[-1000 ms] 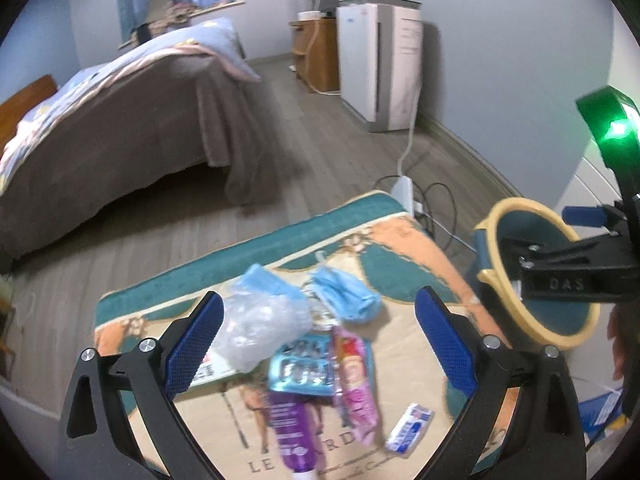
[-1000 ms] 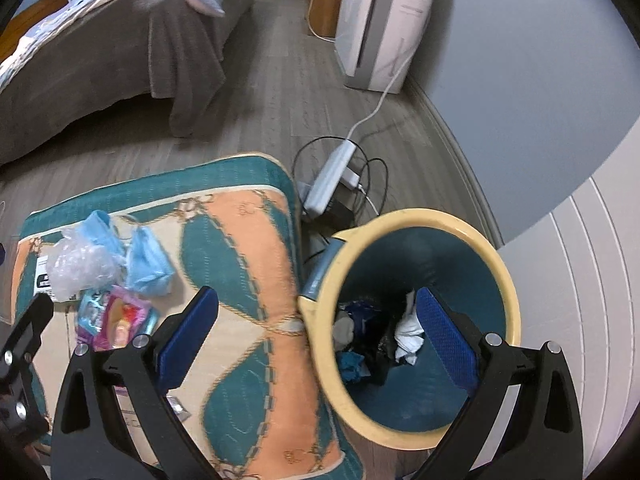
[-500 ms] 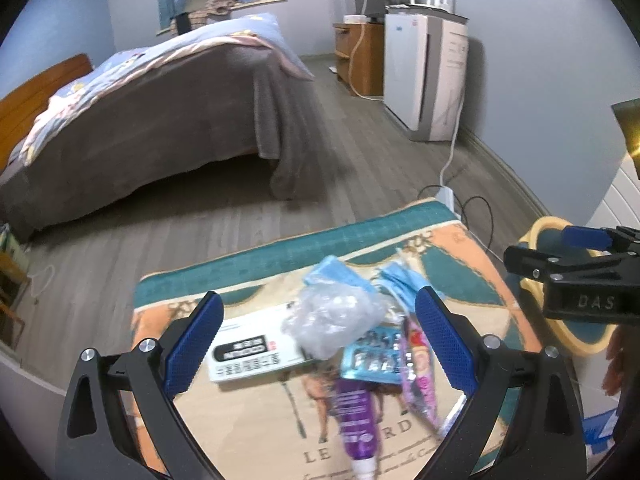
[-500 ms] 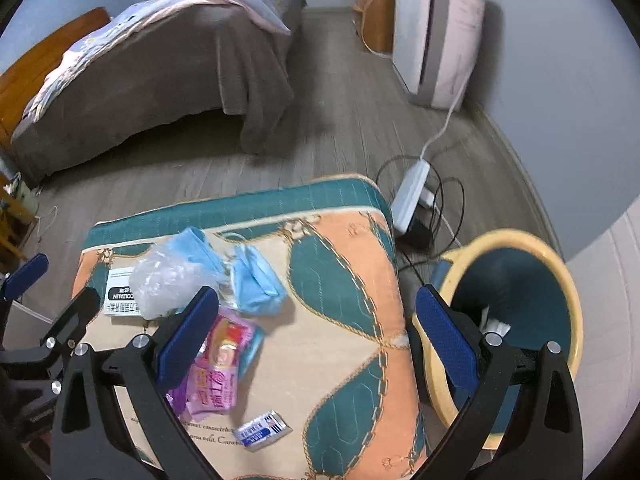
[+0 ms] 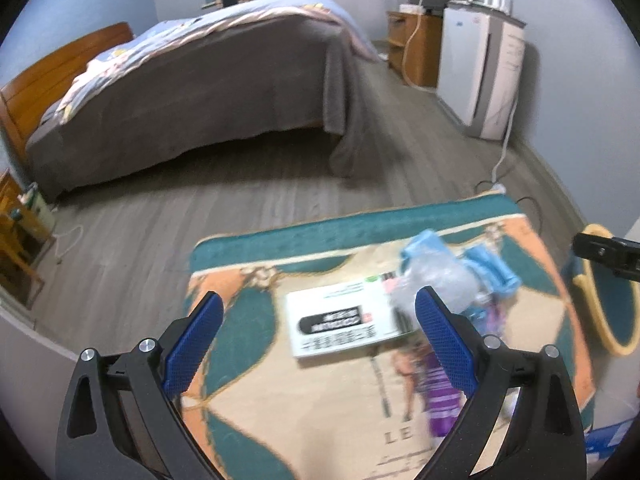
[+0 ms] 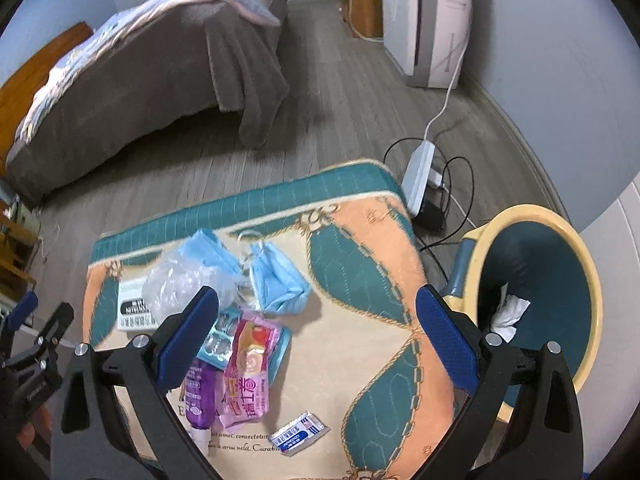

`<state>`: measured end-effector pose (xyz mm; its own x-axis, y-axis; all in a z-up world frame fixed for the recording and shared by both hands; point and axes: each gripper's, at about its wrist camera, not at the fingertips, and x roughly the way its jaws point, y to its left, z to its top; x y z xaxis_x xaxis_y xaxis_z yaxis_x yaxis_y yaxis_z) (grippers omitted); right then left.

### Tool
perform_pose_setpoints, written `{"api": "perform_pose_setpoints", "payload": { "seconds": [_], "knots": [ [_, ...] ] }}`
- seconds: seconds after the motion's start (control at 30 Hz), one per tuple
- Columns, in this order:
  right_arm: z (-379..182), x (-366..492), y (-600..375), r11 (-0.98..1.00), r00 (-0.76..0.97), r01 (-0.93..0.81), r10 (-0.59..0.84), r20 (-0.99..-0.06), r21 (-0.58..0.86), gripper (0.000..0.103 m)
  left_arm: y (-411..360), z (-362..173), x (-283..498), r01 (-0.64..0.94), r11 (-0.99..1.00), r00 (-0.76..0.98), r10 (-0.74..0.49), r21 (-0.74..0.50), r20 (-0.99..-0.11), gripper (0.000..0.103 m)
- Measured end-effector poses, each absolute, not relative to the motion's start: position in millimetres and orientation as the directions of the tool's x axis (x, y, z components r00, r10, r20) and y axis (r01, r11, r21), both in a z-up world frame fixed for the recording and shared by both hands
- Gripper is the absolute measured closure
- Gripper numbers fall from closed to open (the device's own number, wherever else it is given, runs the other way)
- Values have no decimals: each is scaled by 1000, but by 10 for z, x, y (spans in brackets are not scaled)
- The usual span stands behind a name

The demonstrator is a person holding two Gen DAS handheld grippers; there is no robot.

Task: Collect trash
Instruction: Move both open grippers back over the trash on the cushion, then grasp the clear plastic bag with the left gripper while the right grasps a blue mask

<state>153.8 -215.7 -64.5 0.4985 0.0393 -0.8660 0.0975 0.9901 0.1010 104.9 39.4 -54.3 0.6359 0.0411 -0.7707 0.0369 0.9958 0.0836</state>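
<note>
Two hand-held grippers hover over a patterned rug (image 6: 360,264) in a bedroom, where a small heap of litter waits to be cleared. The left gripper (image 5: 316,328) has its jaws spread wide and empty, lined up on a white printed carton (image 5: 344,324) that lies flat on the rug, likely the next piece to go. The right gripper (image 6: 316,332) is likewise parted and carries nothing, poised above the main cluster: a crumpled clear plastic bag (image 6: 180,284), two blue face masks (image 6: 276,276), a pink snack wrapper (image 6: 246,376), a purple tube (image 6: 198,396) and a small blue-and-white sachet (image 6: 300,434) lying apart from the rest. The yellow-rimmed wastebasket (image 6: 592,292) stands on the floor just beside the rug's right edge, within easy reach of the right gripper (it already holds crumpled white tissue (image 6: 508,316)). A power strip (image 6: 418,178) and its tangled cords lie just beyond the rug, near the basket.
</note>
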Motion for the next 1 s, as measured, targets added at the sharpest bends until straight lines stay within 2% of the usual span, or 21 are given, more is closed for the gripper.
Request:
{"api": "perform_pose_setpoints", "payload": {
  "seconds": [0.2, 0.33, 0.43, 0.53, 0.67, 0.77, 0.83, 0.9, 1.0],
  "knots": [
    [-861, 1616, -2132, 992, 441, 105, 19, -897, 73, 6, 484, -676, 1119, 13, 1000, 594, 13, 26, -804, 7],
    [-1001, 1719, -2192, 990, 413, 125, 2, -911, 58, 8, 309, -769, 1201, 52, 999, 572, -29, 1, -820, 7],
    [-1099, 1811, -2242, 986, 395, 148, 9, -919, 73, 13, 97, -867, 1265, 116, 993, 561, -33, 39, -827, 7],
    [-1212, 1904, -2293, 980, 376, 173, 29, -926, 101, 23, -97, -983, 1333, 178, 981, 551, -31, 81, -834, 7],
    [-1338, 2010, -2268, 978, 353, 161, 68, -933, 133, 35, -262, -1108, 1411, 243, 968, 520, -71, 68, -851, 7],
    [-1365, 2082, -2191, 984, 355, 119, 86, -931, 136, 38, -353, -1118, 1455, 293, 954, 517, -109, 56, -849, 10],
    [-1371, 2123, -2149, 985, 357, 96, 103, -929, 146, 39, -385, -1118, 1491, 317, 947, 515, -126, 52, -848, 13],
    [-1397, 2168, -2085, 986, 352, 70, 120, -928, 154, 40, -390, -1134, 1534, 327, 945, 499, -148, 27, -854, 24],
    [-1439, 2206, -1983, 989, 338, 29, 127, -932, 146, 42, -397, -1182, 1573, 337, 942, 471, -172, -4, -865, 32]
  ]
}}
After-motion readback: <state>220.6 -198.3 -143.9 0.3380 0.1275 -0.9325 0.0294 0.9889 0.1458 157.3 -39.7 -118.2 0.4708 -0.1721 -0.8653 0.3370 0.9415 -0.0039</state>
